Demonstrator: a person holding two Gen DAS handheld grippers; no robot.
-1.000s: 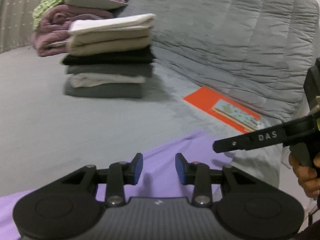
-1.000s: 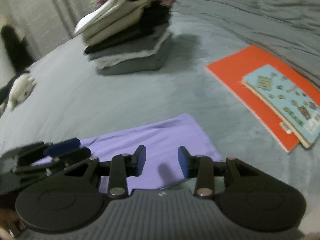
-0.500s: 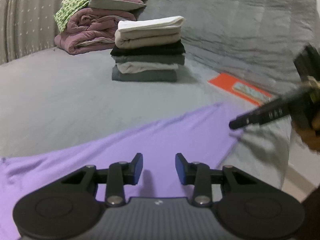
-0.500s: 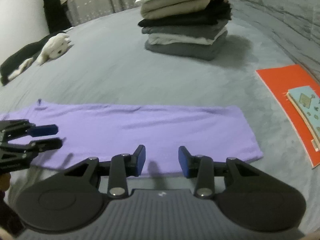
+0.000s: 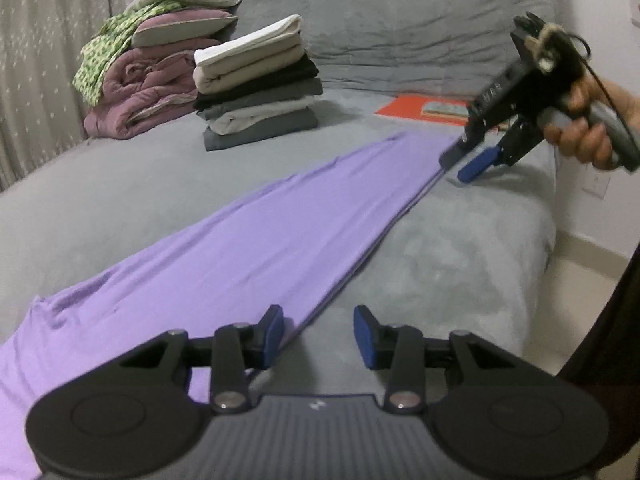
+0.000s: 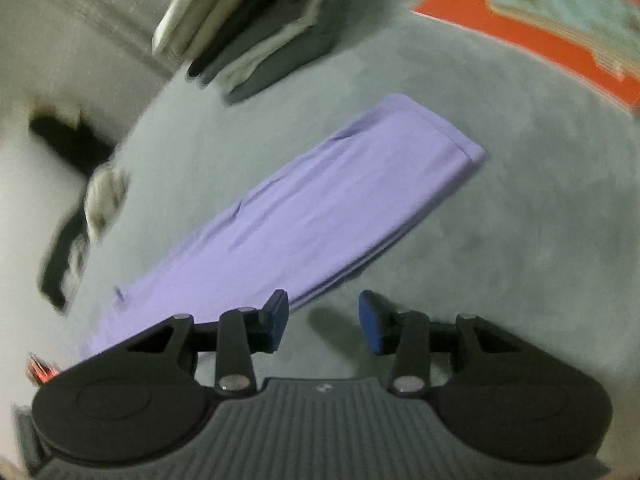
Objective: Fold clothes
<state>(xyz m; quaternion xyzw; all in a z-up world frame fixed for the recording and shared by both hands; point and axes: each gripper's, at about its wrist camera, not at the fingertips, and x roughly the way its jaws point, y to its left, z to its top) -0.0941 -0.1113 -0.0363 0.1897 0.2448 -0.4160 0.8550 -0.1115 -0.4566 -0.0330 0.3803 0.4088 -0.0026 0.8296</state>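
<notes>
A purple garment (image 5: pixel 260 248), folded into a long strip, lies flat on the grey bed (image 5: pixel 120 184). My left gripper (image 5: pixel 319 338) stands open at the strip's near end. The strip's long edge runs just inside its left pad (image 5: pixel 274 334), and nothing is gripped. At the far end a hand holds my right gripper (image 5: pixel 460 164) low over the corner of the strip. In the right wrist view the right gripper (image 6: pixel 324 320) has its jaws opening beside the edge of the purple garment (image 6: pixel 320 208), with only bed cover between the pads.
A stack of folded clothes (image 5: pixel 256 92) and a pink quilt pile (image 5: pixel 144 88) sit further back on the bed. An orange folder with a booklet (image 6: pixel 500 20) lies beyond the strip. A dark garment and a white soft toy (image 6: pixel 104 196) lie at the left. The bed edge and floor (image 5: pixel 580 280) are at the right.
Both grippers moved from above the purple cloth to its long edge, one at each end. The left swung sideways along the strip; the right rolled and sank. Neither took hold of anything.
</notes>
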